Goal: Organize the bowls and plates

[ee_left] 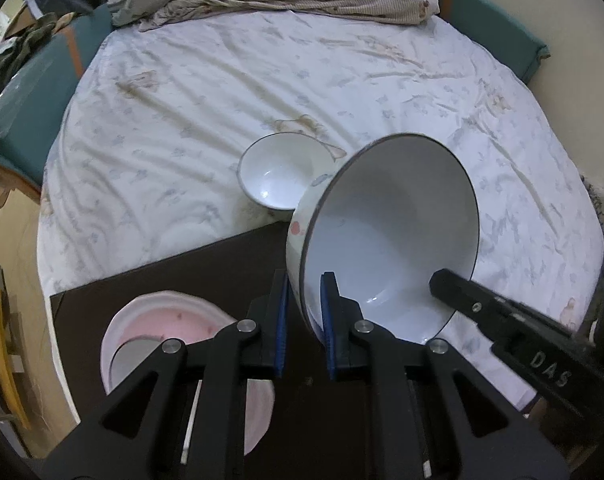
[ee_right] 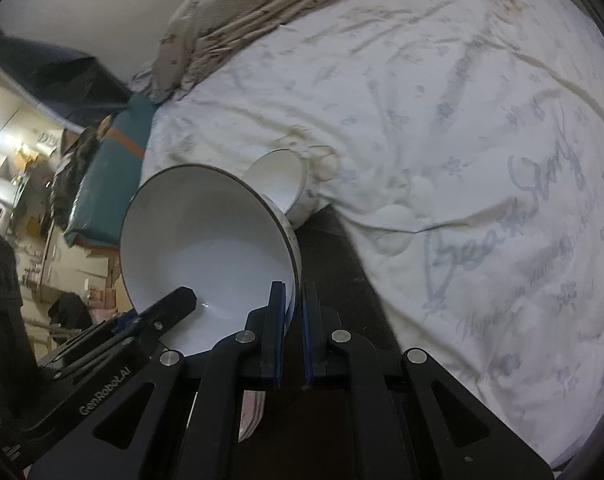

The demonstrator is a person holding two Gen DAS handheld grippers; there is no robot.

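Nearest, both grippers pinch one big bowl (ee_left: 389, 240) by its rim: left gripper (ee_left: 305, 320) at frame bottom, right gripper (ee_right: 293, 332) likewise. Lower left, one pink plate (ee_left: 174, 316) lies on a dark board (ee_left: 222, 264). Beyond, centre frame, one small bowl (ee_left: 282, 172) sits on the bed (ee_left: 222, 80).

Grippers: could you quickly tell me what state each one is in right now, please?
Left gripper: shut on the rim of the large white bowl.
Right gripper: shut on the same bowl's opposite rim.
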